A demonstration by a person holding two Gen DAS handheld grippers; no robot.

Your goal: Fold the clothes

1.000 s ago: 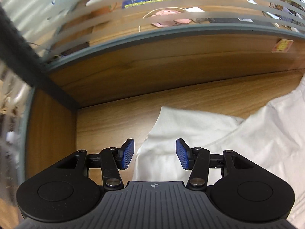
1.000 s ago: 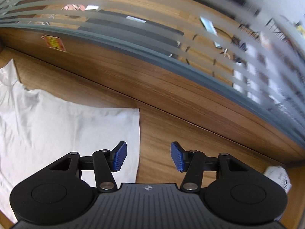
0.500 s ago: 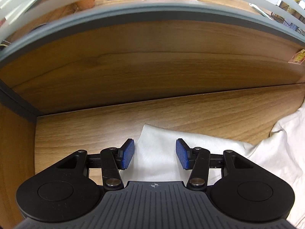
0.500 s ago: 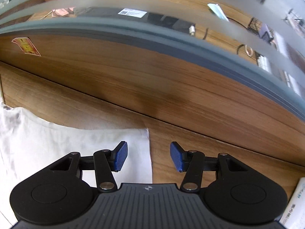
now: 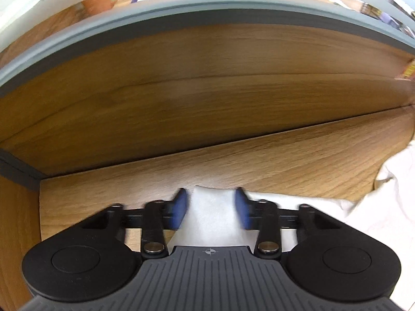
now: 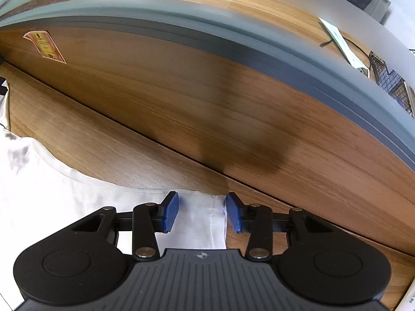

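Observation:
A white garment [image 5: 363, 212] lies flat on the wooden desk. In the left wrist view its far left corner [image 5: 211, 207] sits between the blue pads of my left gripper [image 5: 211, 211], which is open and low over the cloth. In the right wrist view the same white garment [image 6: 52, 189] spreads to the left, and its hemmed right corner [image 6: 205, 215] lies between the pads of my right gripper [image 6: 202, 213], also open. Neither pair of pads has closed on the fabric.
A wooden partition [image 5: 207, 98] with a grey rail [image 5: 181, 18] rises just beyond the desk's far edge. An orange sticker [image 6: 44, 46] is on the partition. A wooden side panel [image 5: 15, 233] bounds the desk at left. White paper [image 6: 409, 298] lies at the far right.
Both grippers have moved forward and down toward the desk, so each garment corner now lies between the pads. Both openings look a little narrower than before.

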